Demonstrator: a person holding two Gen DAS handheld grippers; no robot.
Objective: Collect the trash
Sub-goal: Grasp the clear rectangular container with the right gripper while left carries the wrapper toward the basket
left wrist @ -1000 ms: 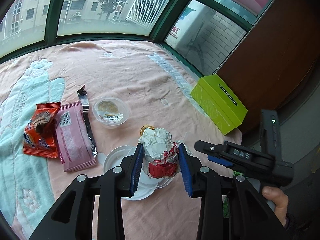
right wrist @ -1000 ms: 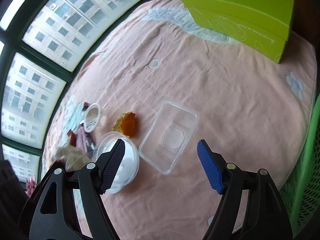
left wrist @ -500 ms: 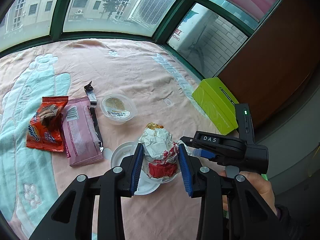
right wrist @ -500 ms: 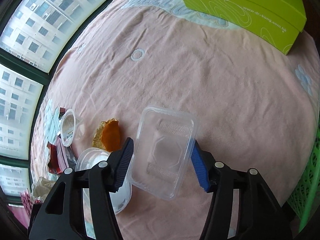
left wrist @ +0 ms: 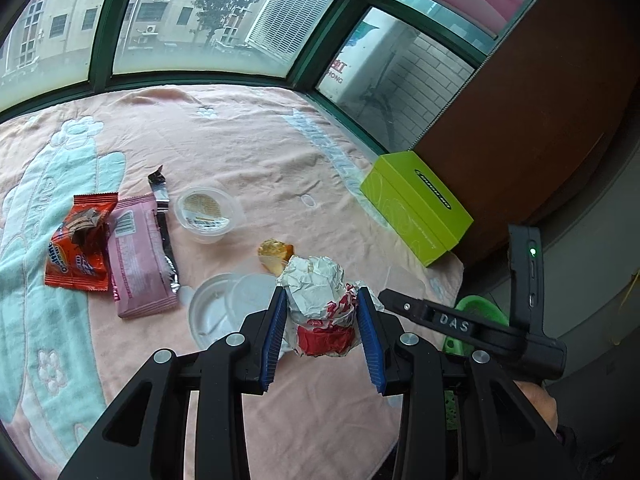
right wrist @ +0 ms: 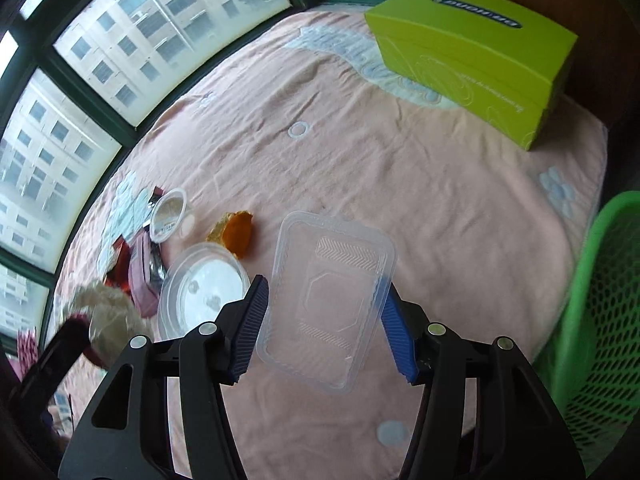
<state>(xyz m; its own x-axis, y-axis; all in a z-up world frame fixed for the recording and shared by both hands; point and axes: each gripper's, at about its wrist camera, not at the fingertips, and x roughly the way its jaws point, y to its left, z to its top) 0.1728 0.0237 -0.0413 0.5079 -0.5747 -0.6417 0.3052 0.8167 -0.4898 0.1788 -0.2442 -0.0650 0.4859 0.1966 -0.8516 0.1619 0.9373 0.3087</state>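
The left claw (left wrist: 322,334) pinches a crumpled food wrapper (left wrist: 320,300), low centre of the left wrist view. The right claw (right wrist: 326,330), whose jaws have just been closing, grips a clear plastic tray (right wrist: 328,300) by its long edges, low centre of the right wrist view, apparently lifted off the pink blanket (right wrist: 360,152). The green basket (right wrist: 600,300) stands at the right edge. Recommended procedure: keep light, even pressure on the thin tray walls so they do not buckle, carry both items over the basket rim, then release. Other litter remains at the left.
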